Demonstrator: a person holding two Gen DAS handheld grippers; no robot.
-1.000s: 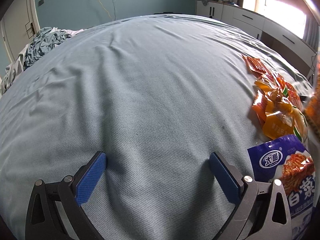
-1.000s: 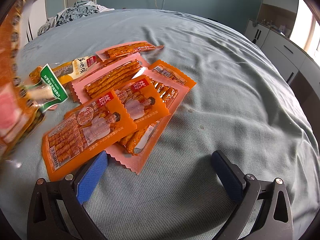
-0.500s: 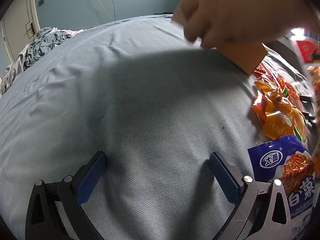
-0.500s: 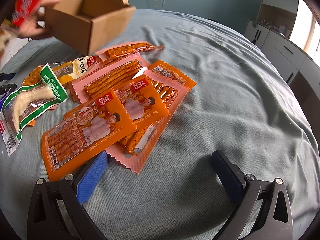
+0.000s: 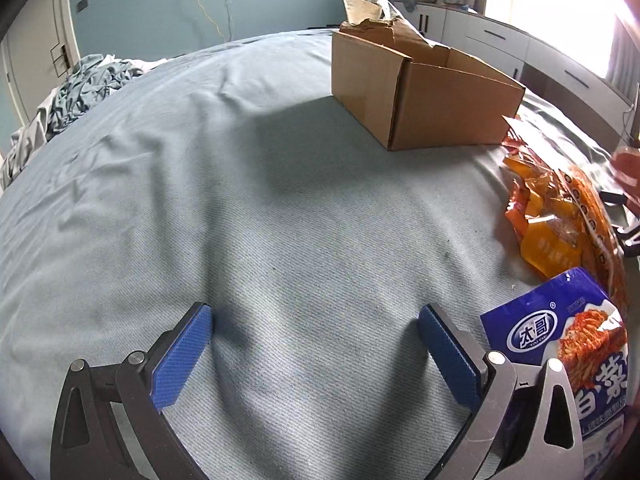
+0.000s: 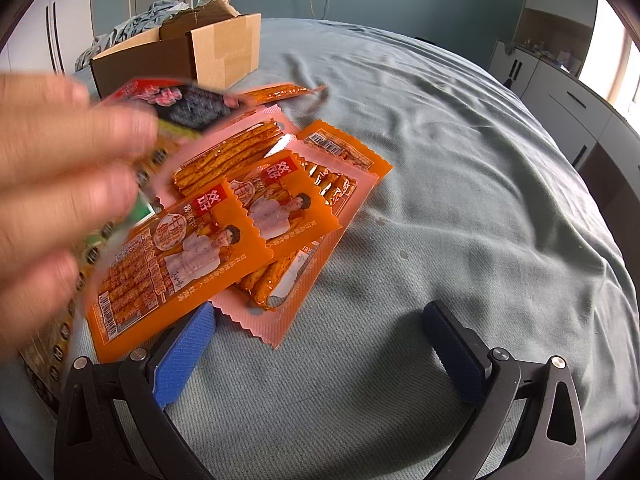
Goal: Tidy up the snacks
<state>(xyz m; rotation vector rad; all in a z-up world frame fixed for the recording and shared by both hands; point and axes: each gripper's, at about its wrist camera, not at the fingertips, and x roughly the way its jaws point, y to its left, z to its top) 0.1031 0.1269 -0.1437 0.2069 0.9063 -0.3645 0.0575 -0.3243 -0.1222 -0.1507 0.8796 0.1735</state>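
Left wrist view shows a wide bed under a pale blue-grey cover, with a heap of crumpled blue bedding at its far left edge. An open cardboard box sits on the bed ahead and to the right, its torn flap and a bit of clear plastic standing up at the far end. Along the right edge lies a pile of orange snack packets, just beside the box's near corner, and a blue pickled-cabbage bag lies nearer, partly tucked behind the right finger of the left tongs. Those tongs are spread wide over bare cover and grasp nothing.

In the right wrist view a blurred hand fills the left side, close to the lens, and hides part of the snack pile; it appears to hold a dark red-edged packet, though the blur makes the grip uncertain. Below it, orange spicy-strip packets overlap pink-edged ones in a loose fan on the bed, with the box behind them. The right tongs are also fully released and hold nothing; the blue pad of their left finger lies at the lower edge of the nearest orange packet, contact unclear.
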